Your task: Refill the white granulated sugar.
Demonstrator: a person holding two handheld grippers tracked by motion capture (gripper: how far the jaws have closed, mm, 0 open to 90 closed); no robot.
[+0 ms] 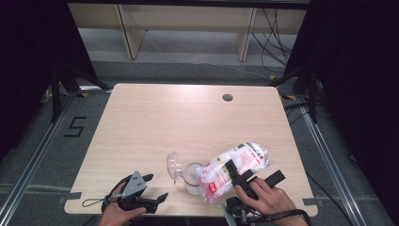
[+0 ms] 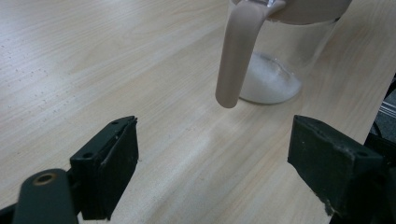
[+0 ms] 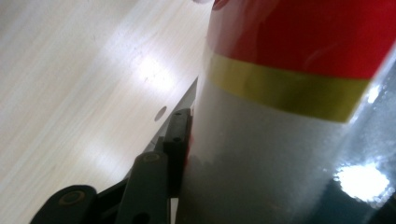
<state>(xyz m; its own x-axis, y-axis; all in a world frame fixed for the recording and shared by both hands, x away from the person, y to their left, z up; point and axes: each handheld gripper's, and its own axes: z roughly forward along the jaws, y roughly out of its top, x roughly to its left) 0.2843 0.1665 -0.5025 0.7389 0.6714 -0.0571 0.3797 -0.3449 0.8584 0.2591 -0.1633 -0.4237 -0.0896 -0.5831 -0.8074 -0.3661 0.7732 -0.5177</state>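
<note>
On the table's near edge, the right gripper (image 1: 241, 178) clamps a soft, crinkly, probably slippery bag (image 1: 234, 168) of white powder around its middle, tipped over a fragile-looking open glass jar (image 1: 192, 176), while the left gripper (image 1: 155, 188) waits wide open and empty nearby.

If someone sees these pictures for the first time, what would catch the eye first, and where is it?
First comes the plastic bag with red print, full of white grains, at the near right of the table; the right gripper clamps it and tips it over a glass jar. The jar holds some white grains at its bottom, with its lid hinged open. The left gripper rests at the near left edge, jaws open.
</note>
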